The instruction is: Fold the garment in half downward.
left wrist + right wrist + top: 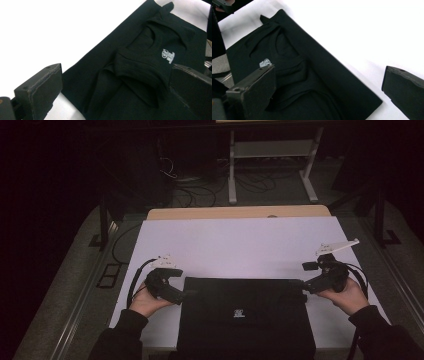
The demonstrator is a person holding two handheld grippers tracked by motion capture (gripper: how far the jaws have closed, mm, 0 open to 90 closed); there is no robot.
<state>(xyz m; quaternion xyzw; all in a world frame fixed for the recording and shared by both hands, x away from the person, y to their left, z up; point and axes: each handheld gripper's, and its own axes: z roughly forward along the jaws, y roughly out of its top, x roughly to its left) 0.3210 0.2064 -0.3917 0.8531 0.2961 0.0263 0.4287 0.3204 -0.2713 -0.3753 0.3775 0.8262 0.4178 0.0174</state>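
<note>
Got the black shirt (245, 317) lying folded flat at the near edge of the white surface (240, 245). Left hand-held gripper (186, 295) and right hand-held gripper (300, 285) sit at its far corners, jaws wide, probably lining up the next fold.

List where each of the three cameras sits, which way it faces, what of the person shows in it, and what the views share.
High view: above the person's side, looking forward and down on the white table; both forearms, left gripper and right gripper show.
Left gripper view: rides the left gripper, looking between its open jaws at the black shirt.
Right gripper view: rides the right gripper, jaws open, looking across the shirt.
Shared: all show the shirt's white logo.
</note>
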